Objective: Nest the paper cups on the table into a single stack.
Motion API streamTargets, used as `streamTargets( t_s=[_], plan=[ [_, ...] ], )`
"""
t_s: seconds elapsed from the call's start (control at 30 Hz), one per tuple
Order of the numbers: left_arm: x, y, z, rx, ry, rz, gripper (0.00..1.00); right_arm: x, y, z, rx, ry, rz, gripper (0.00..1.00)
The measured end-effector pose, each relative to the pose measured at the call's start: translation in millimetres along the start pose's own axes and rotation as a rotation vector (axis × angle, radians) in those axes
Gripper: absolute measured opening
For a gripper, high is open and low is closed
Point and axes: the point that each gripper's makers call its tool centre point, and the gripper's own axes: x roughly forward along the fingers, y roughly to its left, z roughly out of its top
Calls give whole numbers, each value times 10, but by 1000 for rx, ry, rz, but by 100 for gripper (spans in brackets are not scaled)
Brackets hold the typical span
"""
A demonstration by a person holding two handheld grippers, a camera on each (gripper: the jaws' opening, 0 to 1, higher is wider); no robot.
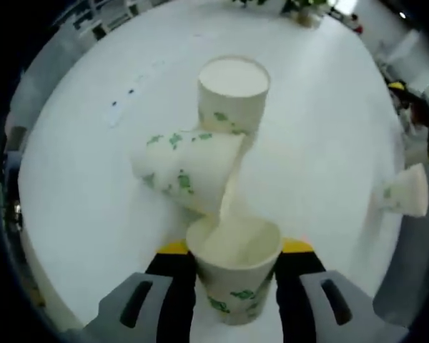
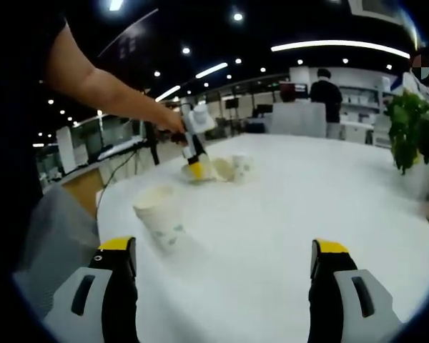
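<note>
The left gripper [image 1: 234, 282] grips 1 paper cup [image 1: 236, 268] just beside the tipped cup [image 1: 189, 168]; nesting is underway. The right gripper [image 2: 222, 286] hangs open. Next: seat it squarely into the upright cup [image 1: 234, 89].

Left gripper [image 1: 235, 275] fingers clamped on a paper cup [image 1: 236, 271], right gripper [image 2: 225, 268] fingers spread wide, empty

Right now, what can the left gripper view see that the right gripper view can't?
Left gripper view: the left gripper clamps a paper cup, with a tipped cup just beyond it. Right gripper view: the open right gripper, a person's arm, a potted plant and ceiling lights. Both: the white table and the cup cluster, far off in the right gripper view.
</note>
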Motion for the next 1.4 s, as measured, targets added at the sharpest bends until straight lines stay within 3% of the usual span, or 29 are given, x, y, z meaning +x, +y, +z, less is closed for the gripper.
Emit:
streamTargets(
  t_s=[0.47,0.7,1.0,1.13,1.4],
  plan=[
    [-115,-120,-23,-23,-54,13,40,1,13,99,-23,-12,7,100],
    [-182,-241,-42,19,-56,23,40,-2,42,119,-30,-16,12,100],
    [-220,-318,-66,-13,-91,22,39,-5,97,203,-39,-33,19,100],
    [-330,-350,26,-19,-171,19,39,-27,81,225,-44,-38,15,100],
    [-667,-386,294,-107,-434,18,38,-59,87,289,-54,-44,4,100]
  ],
)
